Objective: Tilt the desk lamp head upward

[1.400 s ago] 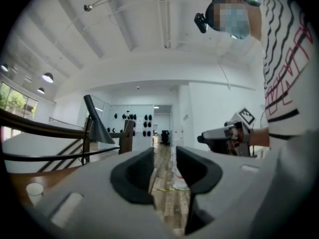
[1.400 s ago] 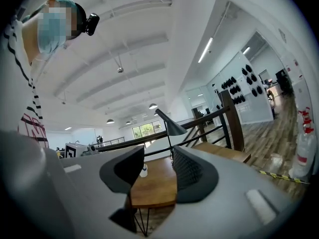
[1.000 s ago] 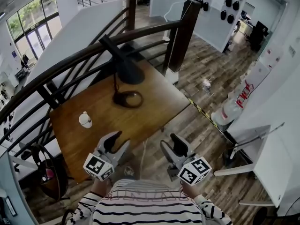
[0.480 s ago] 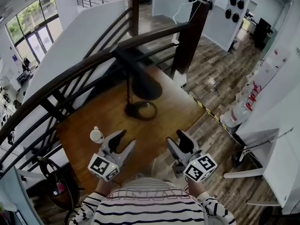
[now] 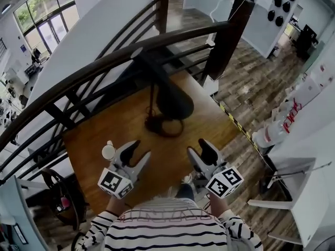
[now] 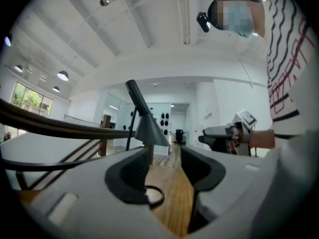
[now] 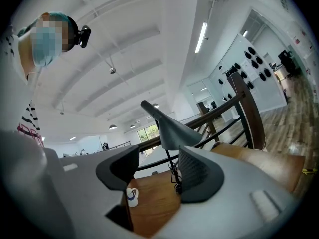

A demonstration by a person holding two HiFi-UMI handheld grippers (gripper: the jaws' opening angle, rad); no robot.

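A black desk lamp stands on the wooden desk [image 5: 120, 135], its cone head [image 5: 175, 104] pointing downward above its ring base [image 5: 165, 125]. My left gripper [image 5: 140, 149] hovers over the desk's near part, open and empty; its jaws have just been opening wider. My right gripper [image 5: 198, 148] is level with it on the right, open and empty too. Both point at the lamp from a distance. In the left gripper view the lamp head [image 6: 152, 131] and ring base [image 6: 154, 195] lie ahead of the left gripper [image 6: 167, 173]. The right gripper view shows the lamp head [image 7: 174, 126] beyond the right gripper [image 7: 154, 176].
A white mug [image 5: 108, 151] stands just left of my left gripper, also seen as the mug [image 7: 131, 196]. A dark curved stair railing [image 5: 104, 67] runs behind the desk. The desk's right edge drops to the wooden floor with striped tape [image 5: 235, 122].
Both grippers have moved forward from before the desk's near edge to over the desk, toward the lamp. The lamp and mug now appear closer.
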